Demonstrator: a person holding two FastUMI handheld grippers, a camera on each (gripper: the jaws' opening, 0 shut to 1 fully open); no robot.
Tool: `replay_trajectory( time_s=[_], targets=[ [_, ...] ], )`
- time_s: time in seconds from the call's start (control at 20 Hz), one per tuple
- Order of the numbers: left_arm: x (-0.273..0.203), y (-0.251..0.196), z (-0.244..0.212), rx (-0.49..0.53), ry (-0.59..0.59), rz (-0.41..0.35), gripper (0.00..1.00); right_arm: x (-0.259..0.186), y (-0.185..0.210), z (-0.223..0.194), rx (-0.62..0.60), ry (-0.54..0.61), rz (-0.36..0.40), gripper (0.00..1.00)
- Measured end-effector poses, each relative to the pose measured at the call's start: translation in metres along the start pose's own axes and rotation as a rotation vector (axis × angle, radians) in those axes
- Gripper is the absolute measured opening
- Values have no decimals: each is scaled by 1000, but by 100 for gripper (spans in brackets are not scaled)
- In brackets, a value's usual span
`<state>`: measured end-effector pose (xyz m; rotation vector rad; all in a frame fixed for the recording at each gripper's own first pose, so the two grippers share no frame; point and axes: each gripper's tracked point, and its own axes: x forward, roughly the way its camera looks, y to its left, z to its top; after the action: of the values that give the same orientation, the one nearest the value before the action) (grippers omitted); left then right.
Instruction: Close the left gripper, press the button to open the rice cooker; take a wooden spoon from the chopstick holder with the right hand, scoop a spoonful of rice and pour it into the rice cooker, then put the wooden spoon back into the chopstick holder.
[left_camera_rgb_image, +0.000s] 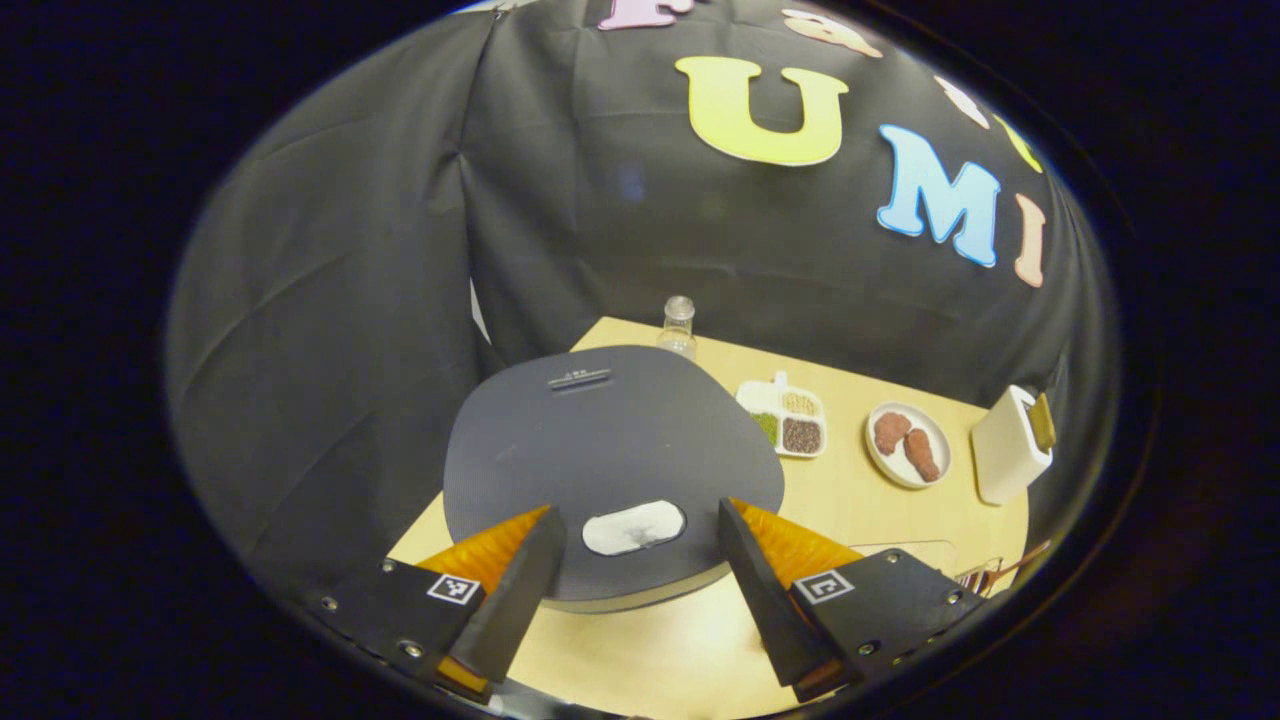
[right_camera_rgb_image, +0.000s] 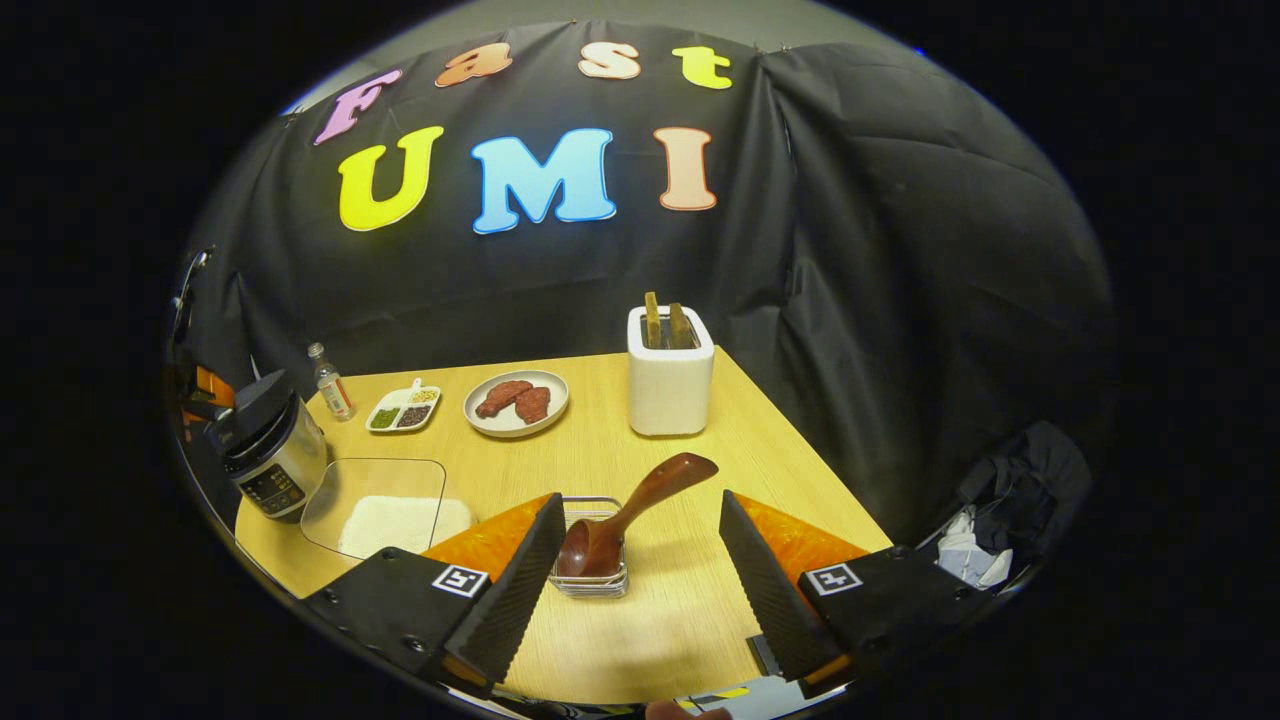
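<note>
Left gripper (left_camera_rgb_image: 635, 585) hangs spread apart above the shut rice cooker (left_camera_rgb_image: 610, 470), button (left_camera_rgb_image: 633, 527) between its fingers; right gripper (right_camera_rgb_image: 640, 575), also apart, faces the wooden spoon (right_camera_rgb_image: 625, 520) propped in its holder (right_camera_rgb_image: 592, 580), handle up for grabbing

No readable txt or nos. Rice cooker (left_camera_rgb_image: 612, 460) lid, just ahead of left gripper (left_camera_rgb_image: 632, 590), has a small mark, too blurred. Cooker's front panel in right gripper view, far left of right gripper (right_camera_rgb_image: 640, 585): illegible.
</note>
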<state>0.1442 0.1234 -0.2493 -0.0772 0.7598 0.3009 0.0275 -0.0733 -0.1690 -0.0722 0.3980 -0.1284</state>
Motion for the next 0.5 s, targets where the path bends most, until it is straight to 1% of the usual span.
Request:
replay_trajectory(
  time_s=[0.05,0.2,0.3,0.35,0.4,0.45,0.5],
  targets=[
    [3,0,-5,10,4,2,99,-1,-1,-1,4,-1,-3,99],
    [6,-1,-17,23,43,17,98,-4,-2,-5,2,7,-9,99],
    [6,-2,-20,22,28,26,99,-8,-2,-9,-5,16,-6,99],
    [7,-2,-21,22,29,25,99,-9,-3,-14,-15,25,-7,94],
    [7,-1,-17,27,11,21,99,-11,-5,-18,-29,35,-9,99],
    [7,-2,-20,31,4,16,99,-12,-6,-21,-41,43,-9,99],
    [9,-3,-20,38,-1,9,99,-12,-7,-23,-45,51,-6,94]
  ],
)
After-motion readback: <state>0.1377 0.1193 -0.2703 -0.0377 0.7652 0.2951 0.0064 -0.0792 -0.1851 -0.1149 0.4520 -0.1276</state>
